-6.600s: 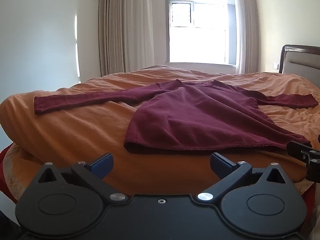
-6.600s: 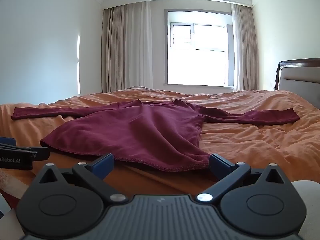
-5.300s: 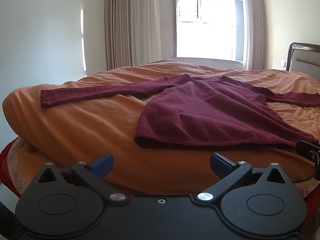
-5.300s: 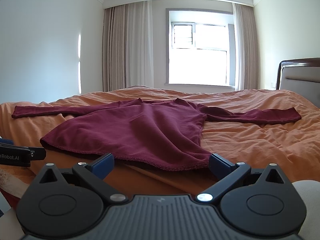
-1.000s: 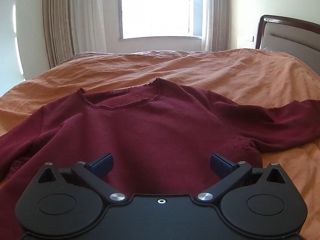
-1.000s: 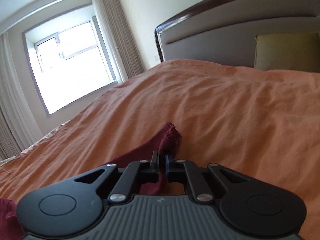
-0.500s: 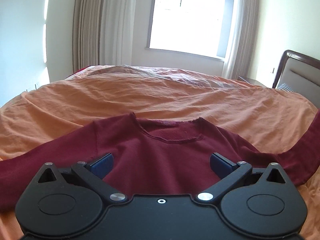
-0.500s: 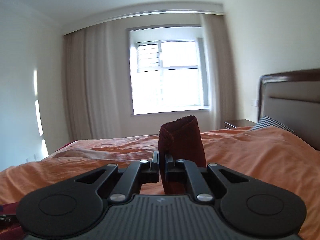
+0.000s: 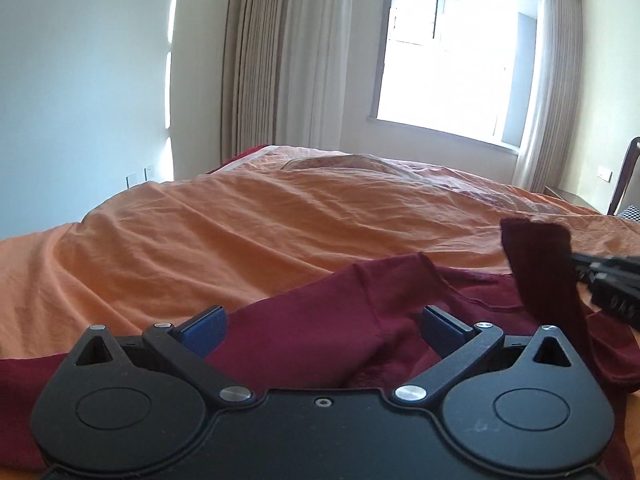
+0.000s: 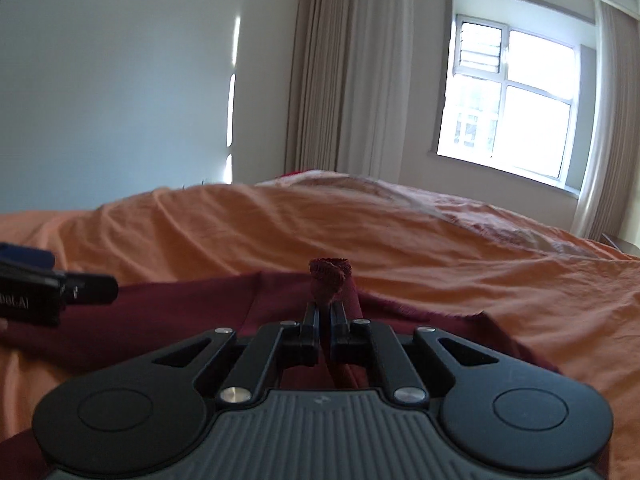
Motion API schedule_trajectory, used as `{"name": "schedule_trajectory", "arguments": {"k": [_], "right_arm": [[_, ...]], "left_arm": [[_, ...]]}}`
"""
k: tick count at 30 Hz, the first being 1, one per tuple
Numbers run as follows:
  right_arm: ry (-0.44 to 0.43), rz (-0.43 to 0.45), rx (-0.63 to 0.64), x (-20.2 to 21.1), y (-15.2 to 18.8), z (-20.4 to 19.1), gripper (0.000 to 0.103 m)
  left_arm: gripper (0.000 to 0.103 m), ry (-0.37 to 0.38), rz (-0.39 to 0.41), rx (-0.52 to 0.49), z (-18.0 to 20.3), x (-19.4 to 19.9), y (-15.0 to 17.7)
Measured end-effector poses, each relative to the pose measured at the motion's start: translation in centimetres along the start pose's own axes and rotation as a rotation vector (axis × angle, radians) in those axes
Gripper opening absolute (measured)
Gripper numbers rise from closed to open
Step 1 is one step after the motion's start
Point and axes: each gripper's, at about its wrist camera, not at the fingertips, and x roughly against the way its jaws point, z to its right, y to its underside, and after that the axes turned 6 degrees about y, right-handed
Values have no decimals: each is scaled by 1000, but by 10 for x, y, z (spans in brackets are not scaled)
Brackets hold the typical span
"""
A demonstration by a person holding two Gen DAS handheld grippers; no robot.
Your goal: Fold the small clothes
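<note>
A maroon long-sleeved sweater (image 9: 320, 332) lies flat on the orange bed cover (image 9: 240, 232). My left gripper (image 9: 324, 322) hovers open just above the sweater's upper body, with only flat fabric showing between its blue pads. My right gripper (image 10: 325, 314) is shut on the cuff of the sweater's sleeve (image 10: 330, 272), which stands bunched above its fingertips. In the left wrist view the right gripper (image 9: 580, 266) comes in from the right, and the lifted sleeve (image 9: 540, 272) hangs from it over the sweater. One of the left gripper's fingers (image 10: 88, 283) shows at the left edge of the right wrist view.
The orange cover (image 10: 400, 240) stretches wide beyond the sweater, rumpled in low folds. A window (image 9: 448, 60) with long curtains (image 9: 288, 60) is behind the bed. A dark headboard edge (image 9: 624, 176) shows at the far right, a plain wall (image 10: 120, 100) on the left.
My right gripper has swung left with the sleeve cuff, away from the headboard, until it hangs over the sweater body and appears in the left wrist view. The left gripper has shifted left, staying open.
</note>
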Motion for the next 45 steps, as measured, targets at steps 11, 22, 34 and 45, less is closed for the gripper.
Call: {"name": "schedule_trajectory", "arguments": {"k": [11,22,34,45], "right_arm": [[-101,-25,0,35,41,25,83],[227,-19,-282,85,80,205,88],[163,1,-486,58,127,293,47],[97,-25,-330,12,108,268,29]], "left_arm": [[102,18,-16,1,-4,-20,19],[102,105,27,-34,71,-61,46],[103,-9,-78,40,62,-107,90],[103,-34,-56,1,69,-109,99]]}}
